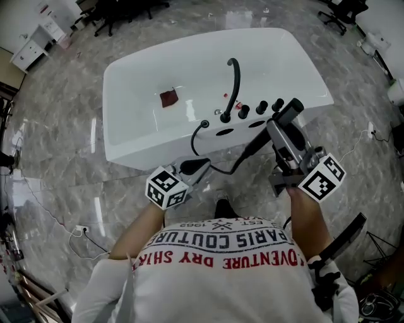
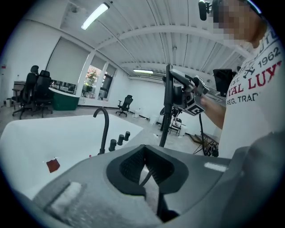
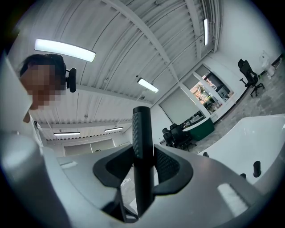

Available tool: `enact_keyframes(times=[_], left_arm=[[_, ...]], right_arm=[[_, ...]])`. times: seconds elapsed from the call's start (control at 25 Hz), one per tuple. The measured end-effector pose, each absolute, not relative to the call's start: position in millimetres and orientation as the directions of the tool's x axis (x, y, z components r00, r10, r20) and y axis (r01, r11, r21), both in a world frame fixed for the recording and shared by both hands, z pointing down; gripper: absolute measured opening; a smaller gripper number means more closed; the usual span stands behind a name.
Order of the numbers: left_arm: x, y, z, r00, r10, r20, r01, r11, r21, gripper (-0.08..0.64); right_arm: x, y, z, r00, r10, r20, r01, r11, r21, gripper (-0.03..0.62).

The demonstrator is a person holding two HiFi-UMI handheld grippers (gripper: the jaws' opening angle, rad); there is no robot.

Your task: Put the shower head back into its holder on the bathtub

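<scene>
In the head view the white bathtub [image 1: 139, 142] lies ahead, with a black faucet [image 1: 235, 82] and knobs [image 1: 261, 108] on its near rim. Two dark oval openings [image 1: 224, 132] sit in that rim beside the knobs. My right gripper [image 1: 276, 130] is shut on the black shower head [image 1: 287, 113], held tilted just above the rim at the right. In the right gripper view its handle [image 3: 142, 147] stands upright between the pads. A thin black hose [image 1: 221, 169] runs from the handle to my left gripper [image 1: 201, 165], which is shut on the hose [image 2: 145, 178] below the rim.
A small red piece [image 1: 168, 98] lies on the tub floor. Marble floor surrounds the tub, with a white cable and socket [image 1: 79, 230] at the left. Office chairs [image 1: 341, 16] and white cabinets [image 1: 38, 38] stand far back. A black stand [image 1: 344, 236] is by my right side.
</scene>
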State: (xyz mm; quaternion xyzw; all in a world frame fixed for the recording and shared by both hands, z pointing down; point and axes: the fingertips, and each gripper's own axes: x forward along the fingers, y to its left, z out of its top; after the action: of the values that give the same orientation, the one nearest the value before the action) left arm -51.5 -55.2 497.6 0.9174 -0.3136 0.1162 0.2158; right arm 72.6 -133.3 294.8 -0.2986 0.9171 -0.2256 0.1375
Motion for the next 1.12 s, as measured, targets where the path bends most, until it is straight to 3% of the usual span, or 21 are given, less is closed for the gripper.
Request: enact_keyframes(times=[0.08, 0.16, 0.32, 0.88, 1.12], left_arm=[[-48, -56, 508, 0.786, -0.524, 0.328, -0.616, -0.708, 0.345, 0.003], [-47, -58, 518, 0.792, -0.520, 0.318, -0.609, -0.698, 0.376, 0.099], [-35, -55, 543, 0.812, -0.465, 0.353, -0.579, -0.713, 0.394, 0.152], [14, -48, 636, 0.795, -0.274, 0.541, -0.507, -0.790, 0.344, 0.193], [25, -52, 663, 0.780, -0.254, 0.572, -0.512, -0.786, 0.348, 0.190]], right_arm=[[70, -138, 293, -0.788, -0.605, -0.116, -0.484, 0.725, -0.490, 0.141], [66, -146, 290, -0.791, -0.602, -0.111, -0.483, 0.725, -0.491, 0.141], [62, -155, 286, -0.794, -0.598, -0.107, -0.477, 0.723, -0.500, 0.141], [41, -147, 254, -0.814, -0.566, -0.128, -0.447, 0.752, -0.484, 0.141], [44, -142, 241, -0.822, -0.555, -0.130, -0.441, 0.763, -0.473, 0.141]])
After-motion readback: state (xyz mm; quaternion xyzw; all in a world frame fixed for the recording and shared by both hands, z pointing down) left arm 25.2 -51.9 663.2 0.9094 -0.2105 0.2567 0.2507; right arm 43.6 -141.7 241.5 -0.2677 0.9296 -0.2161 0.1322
